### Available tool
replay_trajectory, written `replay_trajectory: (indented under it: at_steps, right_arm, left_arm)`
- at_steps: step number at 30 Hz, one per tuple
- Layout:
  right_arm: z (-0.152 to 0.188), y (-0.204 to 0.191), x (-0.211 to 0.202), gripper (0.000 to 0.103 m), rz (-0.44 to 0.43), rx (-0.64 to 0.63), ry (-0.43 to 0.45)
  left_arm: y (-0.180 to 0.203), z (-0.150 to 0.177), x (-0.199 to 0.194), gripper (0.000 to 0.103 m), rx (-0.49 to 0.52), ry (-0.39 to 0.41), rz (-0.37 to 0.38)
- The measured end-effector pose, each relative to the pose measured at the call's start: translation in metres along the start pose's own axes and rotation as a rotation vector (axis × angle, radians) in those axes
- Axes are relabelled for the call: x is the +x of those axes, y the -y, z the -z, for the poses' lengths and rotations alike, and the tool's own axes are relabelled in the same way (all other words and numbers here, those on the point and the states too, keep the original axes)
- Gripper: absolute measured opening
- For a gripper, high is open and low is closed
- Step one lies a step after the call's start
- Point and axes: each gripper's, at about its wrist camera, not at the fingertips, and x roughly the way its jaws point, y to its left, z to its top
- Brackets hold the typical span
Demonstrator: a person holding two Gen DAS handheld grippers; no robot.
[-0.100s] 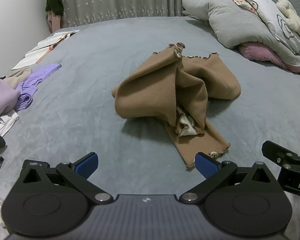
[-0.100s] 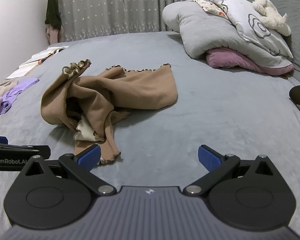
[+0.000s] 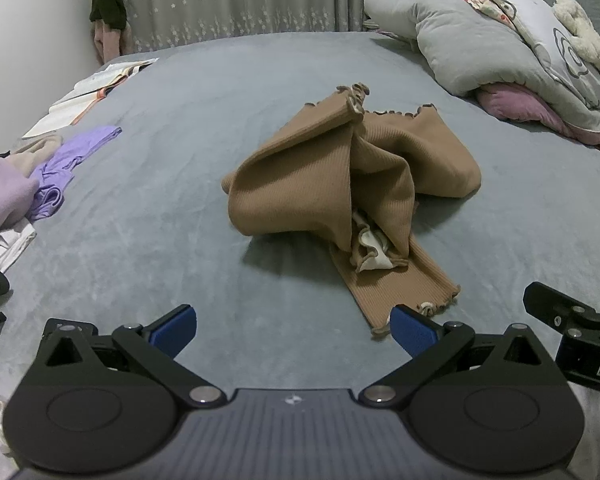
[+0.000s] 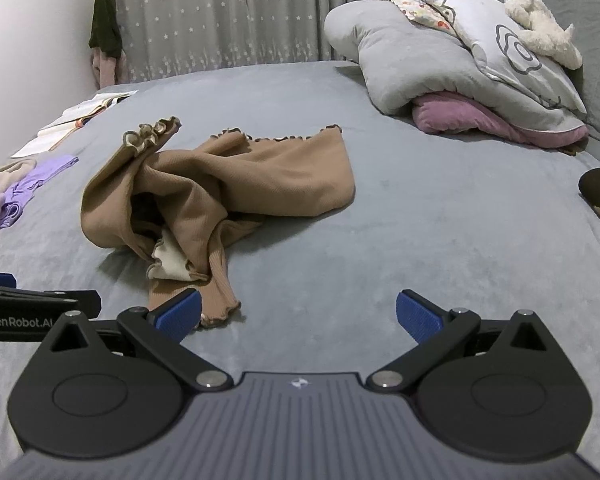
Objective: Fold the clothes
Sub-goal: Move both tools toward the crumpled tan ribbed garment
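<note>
With both the left gripper (image 3: pixel 294 326) and right gripper (image 4: pixel 299 314) spread wide and empty, a pinch into the crumpled brown garment (image 3: pixel 340 184) could snag 2 layers.

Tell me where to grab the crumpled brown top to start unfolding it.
Judging by its pose, take the brown top by its ruffled sleeve end, coming from the near side: it lies flat and free of the bunched heap, closest to both open grippers.
</note>
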Motion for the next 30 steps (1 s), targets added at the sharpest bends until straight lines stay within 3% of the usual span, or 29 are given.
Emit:
replay_trajectory:
  at_steps: [30]
  right_arm:
    - [0.003,-0.001,0.009,0.103,-0.001,0.005,-0.036]
  left_arm:
    - [-0.001,0.0,0.011,0.102,0.007,-0.013,0.006]
